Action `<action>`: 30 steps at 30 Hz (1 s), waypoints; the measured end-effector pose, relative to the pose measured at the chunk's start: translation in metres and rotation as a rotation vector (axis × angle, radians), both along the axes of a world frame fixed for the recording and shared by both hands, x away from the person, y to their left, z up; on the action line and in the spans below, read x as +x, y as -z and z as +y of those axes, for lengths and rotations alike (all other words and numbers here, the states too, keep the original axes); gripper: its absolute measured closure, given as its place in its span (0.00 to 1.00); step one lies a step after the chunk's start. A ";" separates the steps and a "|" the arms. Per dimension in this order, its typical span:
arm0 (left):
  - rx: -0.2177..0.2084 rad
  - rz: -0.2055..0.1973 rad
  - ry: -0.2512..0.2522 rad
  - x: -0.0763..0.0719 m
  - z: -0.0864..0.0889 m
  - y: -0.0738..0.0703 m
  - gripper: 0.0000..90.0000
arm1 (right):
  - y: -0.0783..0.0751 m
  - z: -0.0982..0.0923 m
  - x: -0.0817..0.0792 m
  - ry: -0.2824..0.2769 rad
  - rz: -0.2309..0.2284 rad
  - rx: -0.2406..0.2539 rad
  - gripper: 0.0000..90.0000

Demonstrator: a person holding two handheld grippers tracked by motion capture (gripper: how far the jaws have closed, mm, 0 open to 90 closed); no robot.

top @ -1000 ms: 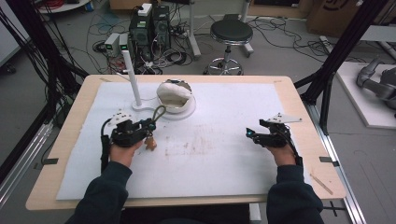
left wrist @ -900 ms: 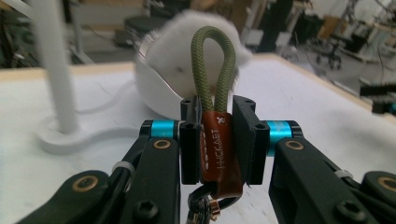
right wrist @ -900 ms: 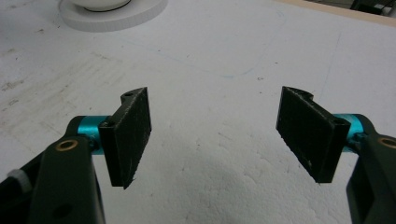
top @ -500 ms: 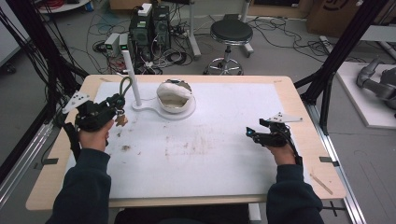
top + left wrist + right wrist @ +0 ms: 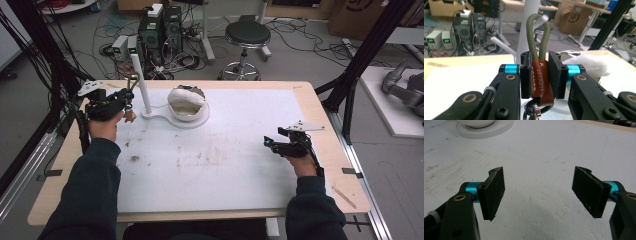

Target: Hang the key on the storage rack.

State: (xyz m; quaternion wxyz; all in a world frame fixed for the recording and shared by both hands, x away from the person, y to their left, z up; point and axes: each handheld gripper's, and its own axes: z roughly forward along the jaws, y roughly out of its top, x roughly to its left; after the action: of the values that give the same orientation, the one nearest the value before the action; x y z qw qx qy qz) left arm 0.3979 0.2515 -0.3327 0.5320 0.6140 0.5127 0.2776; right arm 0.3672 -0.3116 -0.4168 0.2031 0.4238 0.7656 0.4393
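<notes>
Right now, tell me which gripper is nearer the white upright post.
Left. The left gripper, clamping a keychain, is just beside the white post; the right gripper rests far across the table, open.

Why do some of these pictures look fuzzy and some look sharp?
In the left gripper view the brown leather tag is sharp, the room behind soft. In the right gripper view the black pads are crisp above a soft shadow. The high view is grainy, the left gripper small.
</notes>
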 end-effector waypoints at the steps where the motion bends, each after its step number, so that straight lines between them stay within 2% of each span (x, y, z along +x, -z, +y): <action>1: 0.008 0.006 -0.001 0.002 -0.001 0.002 0.81 | 0.000 0.000 0.000 -0.004 0.003 -0.003 0.30; 5: 0.025 0.029 -0.004 0.008 -0.003 0.008 0.81 | 0.001 0.000 0.000 -0.004 0.002 -0.003 0.30; 10: 0.018 0.032 0.014 0.008 -0.004 0.015 0.77 | 0.001 0.000 0.000 -0.003 0.001 0.001 0.30; 11: 0.011 0.043 0.024 0.008 -0.003 0.018 0.75 | 0.001 0.000 0.000 -0.003 0.002 0.001 0.30; 13: -0.005 0.052 0.042 0.006 -0.001 0.022 0.66 | 0.001 -0.001 -0.001 -0.002 0.000 0.002 0.30; 14: -0.014 0.047 0.050 0.004 0.000 0.025 0.59 | 0.001 -0.001 -0.001 -0.005 -0.002 0.002 0.30; 15: -0.024 0.042 0.058 0.001 0.001 0.028 0.59 | 0.001 -0.002 -0.001 -0.005 -0.004 0.001 0.30; 16: -0.031 0.035 0.068 -0.002 0.002 0.031 0.55 | 0.001 -0.002 -0.001 -0.002 0.002 0.004 0.30; 18: -0.036 0.011 0.076 -0.008 0.003 0.038 0.42 | 0.001 -0.002 -0.001 -0.006 -0.002 0.004 0.30; 21: -0.017 -0.022 0.106 -0.018 0.002 0.047 0.23 | 0.001 -0.002 -0.001 -0.010 -0.008 0.001 0.30; 25: 0.015 -0.045 0.145 -0.032 -0.002 0.057 0.22 | 0.000 -0.001 -0.001 -0.012 -0.019 -0.003 0.30; 26: 0.035 -0.024 0.157 -0.034 -0.003 0.057 0.22 | 0.000 -0.001 -0.001 -0.013 -0.020 0.000 0.30; 27: 0.053 -0.029 0.158 -0.036 -0.005 0.058 0.22 | 0.000 -0.001 -0.001 -0.017 -0.026 -0.002 0.30; 30: 0.048 -0.057 0.192 -0.046 -0.008 0.060 0.23 | 0.001 0.000 -0.001 -0.020 -0.023 -0.002 0.28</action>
State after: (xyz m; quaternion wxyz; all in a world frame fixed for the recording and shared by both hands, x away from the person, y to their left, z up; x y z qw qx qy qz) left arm 0.3520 0.2432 -0.3931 0.5557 0.6646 0.4296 0.2548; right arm 0.3665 -0.3116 -0.4175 0.2078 0.4107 0.7681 0.4452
